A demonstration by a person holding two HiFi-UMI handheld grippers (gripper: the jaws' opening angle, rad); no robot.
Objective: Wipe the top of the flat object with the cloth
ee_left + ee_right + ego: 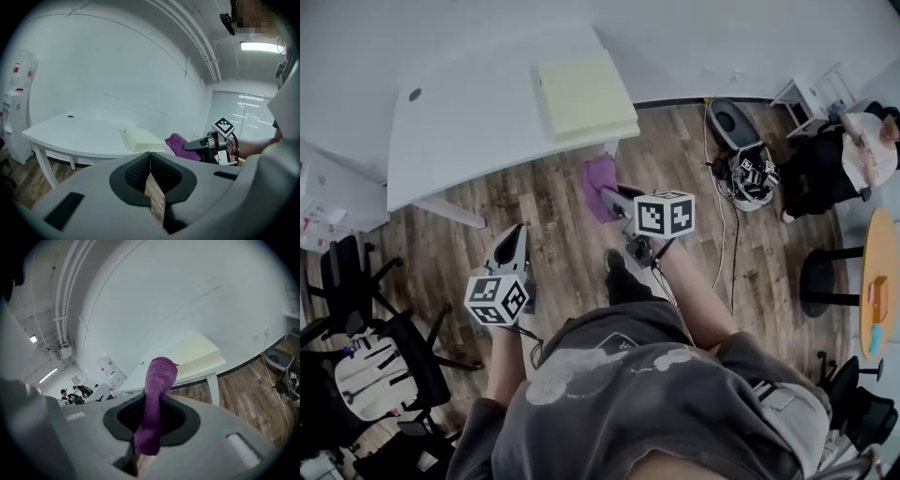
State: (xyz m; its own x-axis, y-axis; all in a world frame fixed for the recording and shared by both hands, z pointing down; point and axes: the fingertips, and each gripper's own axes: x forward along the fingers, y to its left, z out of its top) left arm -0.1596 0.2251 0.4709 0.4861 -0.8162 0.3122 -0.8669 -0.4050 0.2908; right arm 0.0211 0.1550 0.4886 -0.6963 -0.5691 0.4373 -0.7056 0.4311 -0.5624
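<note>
My right gripper (151, 416) pinches the purple cloth (158, 380) mid-length. It looks soft and limp, so I'd press it flat. My left gripper (150, 169) is pressed together, empty. The cloth hangs short of the pale flat object (581, 94) on the tabletop (459, 122).

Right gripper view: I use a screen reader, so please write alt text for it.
The right gripper is shut on a purple cloth that sticks up from between its jaws. Beyond it, a pale yellow flat pad lies on a white table, with wooden floor at right.
</note>
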